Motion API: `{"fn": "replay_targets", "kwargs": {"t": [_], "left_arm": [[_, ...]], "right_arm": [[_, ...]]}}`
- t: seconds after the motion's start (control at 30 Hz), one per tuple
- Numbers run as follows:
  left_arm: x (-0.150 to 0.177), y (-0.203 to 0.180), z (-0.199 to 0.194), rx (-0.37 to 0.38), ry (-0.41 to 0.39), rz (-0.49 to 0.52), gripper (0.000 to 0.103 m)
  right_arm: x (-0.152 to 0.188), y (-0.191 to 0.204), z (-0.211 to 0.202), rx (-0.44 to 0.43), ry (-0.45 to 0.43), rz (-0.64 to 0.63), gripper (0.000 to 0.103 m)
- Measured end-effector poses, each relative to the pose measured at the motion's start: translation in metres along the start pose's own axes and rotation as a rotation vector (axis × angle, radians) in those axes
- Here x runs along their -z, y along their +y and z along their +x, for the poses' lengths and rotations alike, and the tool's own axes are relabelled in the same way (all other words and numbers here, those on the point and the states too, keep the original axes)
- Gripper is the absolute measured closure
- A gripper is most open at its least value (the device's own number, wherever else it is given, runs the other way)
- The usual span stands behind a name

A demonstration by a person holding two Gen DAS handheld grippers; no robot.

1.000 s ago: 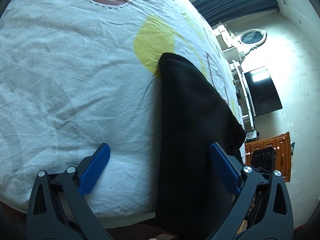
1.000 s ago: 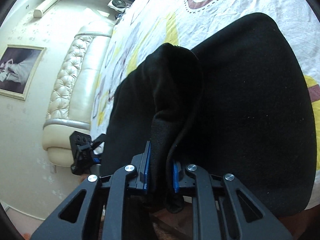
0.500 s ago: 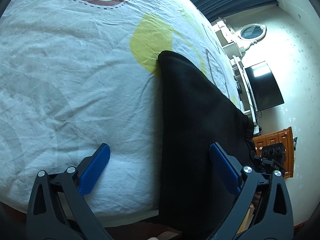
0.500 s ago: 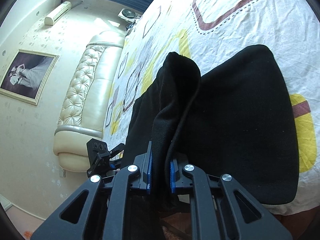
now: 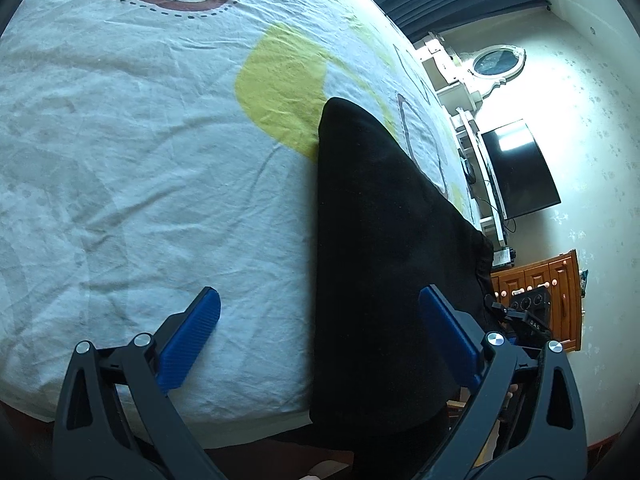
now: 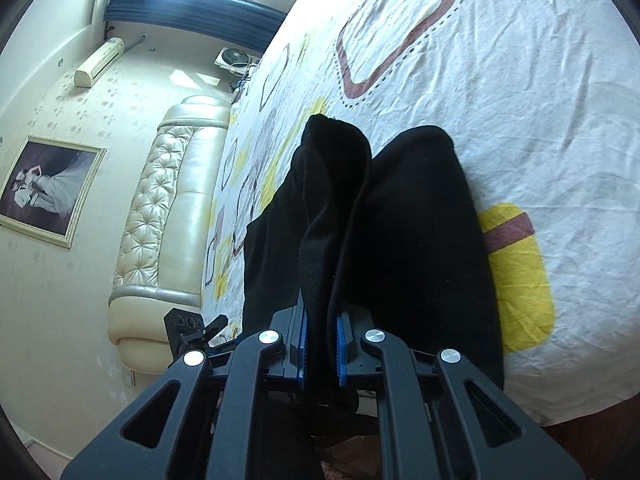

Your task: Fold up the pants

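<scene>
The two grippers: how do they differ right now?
The left gripper stands wide open with no cloth pinched; the right gripper is clamped on a raised fold of the black pants, its jaws having just closed further. The left's blue pads sit far apart, the right's nearly together. Both are black with blue pads.

The pants [image 6: 404,240] are matt black knit cloth. The bedsheet [image 5: 140,168] is thin, creased cotton-like cloth. The headboard [image 6: 160,216] looks like glossy tufted leather; the cabinet [image 5: 536,280] is polished wood.
</scene>
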State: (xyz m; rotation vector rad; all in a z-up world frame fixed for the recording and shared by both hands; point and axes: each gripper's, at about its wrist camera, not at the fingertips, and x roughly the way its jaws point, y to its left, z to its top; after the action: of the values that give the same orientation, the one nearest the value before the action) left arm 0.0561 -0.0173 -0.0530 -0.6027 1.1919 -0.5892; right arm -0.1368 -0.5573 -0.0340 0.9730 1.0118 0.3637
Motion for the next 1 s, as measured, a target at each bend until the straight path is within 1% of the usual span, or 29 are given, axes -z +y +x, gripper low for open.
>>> {"fn": "replay_targets", "kwargs": {"t": [0.17, 0.33, 0.63, 1.0], "left_arm": [[0.007, -0.011, 0.008, 0.015, 0.029, 0.025, 0.004], [0.011, -0.017, 0.015, 0.013, 0.049, 0.045, 0.004], [0.014, -0.023, 0.020, -0.005, 0.058, 0.066, 0.004], [0.014, -0.026, 0.022, -0.014, 0.062, 0.057, 0.004]], "right_arm": [[0.000, -0.010, 0.000, 0.023, 0.003, 0.015, 0.092], [-0.002, -0.009, 0.000, 0.025, -0.001, 0.019, 0.093], [-0.002, -0.009, -0.001, 0.038, -0.007, 0.015, 0.093], [-0.001, -0.017, 0.000, 0.044, -0.001, 0.033, 0.093]]}}
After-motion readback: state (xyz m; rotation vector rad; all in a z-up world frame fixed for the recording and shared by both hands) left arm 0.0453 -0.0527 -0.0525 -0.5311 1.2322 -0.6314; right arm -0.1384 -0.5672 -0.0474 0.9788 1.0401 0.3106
